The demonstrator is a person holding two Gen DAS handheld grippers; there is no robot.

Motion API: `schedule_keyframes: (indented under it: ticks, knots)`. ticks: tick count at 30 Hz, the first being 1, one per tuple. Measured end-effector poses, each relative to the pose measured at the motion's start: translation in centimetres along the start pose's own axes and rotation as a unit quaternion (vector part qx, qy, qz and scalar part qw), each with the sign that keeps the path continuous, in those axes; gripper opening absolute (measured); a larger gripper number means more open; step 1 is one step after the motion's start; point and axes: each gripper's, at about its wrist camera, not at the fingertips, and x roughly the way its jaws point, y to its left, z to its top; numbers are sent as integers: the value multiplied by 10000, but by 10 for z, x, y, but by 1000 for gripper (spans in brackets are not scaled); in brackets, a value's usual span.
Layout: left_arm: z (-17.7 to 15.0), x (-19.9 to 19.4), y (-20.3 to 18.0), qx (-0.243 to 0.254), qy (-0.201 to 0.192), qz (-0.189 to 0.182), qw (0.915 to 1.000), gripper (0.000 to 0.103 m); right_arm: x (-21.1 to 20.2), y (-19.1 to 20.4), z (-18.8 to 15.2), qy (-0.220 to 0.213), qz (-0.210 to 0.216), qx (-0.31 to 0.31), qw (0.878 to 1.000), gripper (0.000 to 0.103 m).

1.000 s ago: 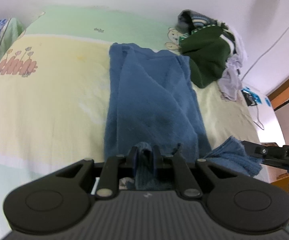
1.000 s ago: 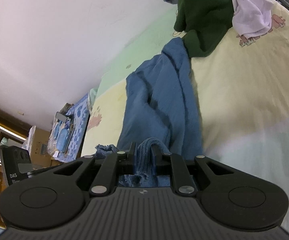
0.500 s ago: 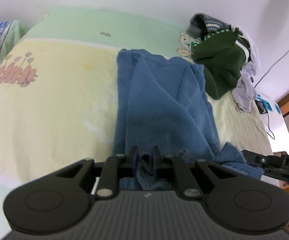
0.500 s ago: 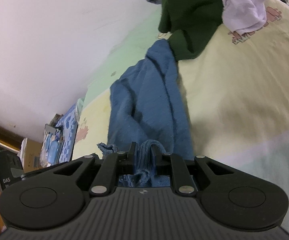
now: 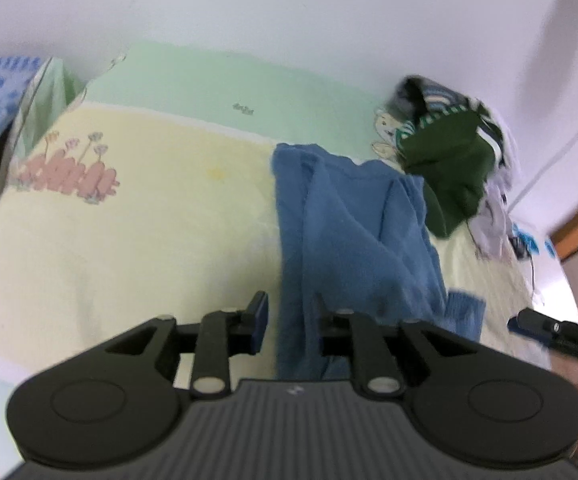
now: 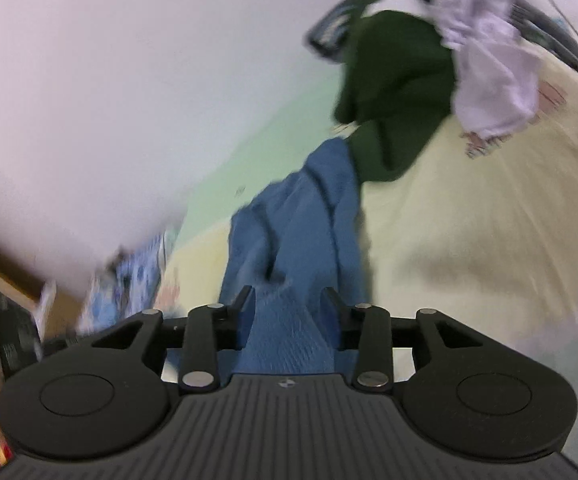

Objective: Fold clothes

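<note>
In the left wrist view the pale yellow and green bedsheet point(image 5: 137, 240) fills the left and centre, and the blue towel point(image 5: 349, 232) lies lengthwise right of centre, its near edge between the fingers of the left gripper point(image 5: 289, 312), whose jaws have just been opening and no longer pinch it. A dark green garment point(image 5: 449, 176) tops the clothes pile at upper right, and the right gripper point(image 5: 529, 324) pokes in at the right edge. In the right wrist view its jaws have likewise just been opening, cloth lying loose between the parted fingers.

Bedroom: bed point(image 5: 129, 240), clothes pile point(image 5: 453, 152)
</note>
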Motion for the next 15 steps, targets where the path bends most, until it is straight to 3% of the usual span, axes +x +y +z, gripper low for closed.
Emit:
schedule_keyframes:
  ticks: [4, 8, 13, 15]
  knots:
    - [-24, 1, -18, 480, 79, -122, 9987, 51, -3, 6, -4, 278, -282, -687, 9969, 42]
    - [-43, 17, -38, 784, 234, -174, 9965, 52, 11, 10, -9, 496, -438, -1067, 9921, 42]
    - [-50, 31, -51, 955, 308, -69, 9949, 54, 32, 27, -19, 641, -627, -2002, 9756, 42]
    - [-51, 33, -50, 871, 327, -56, 9956, 55, 39, 26, -20, 722, -621, -2066, 9738, 42]
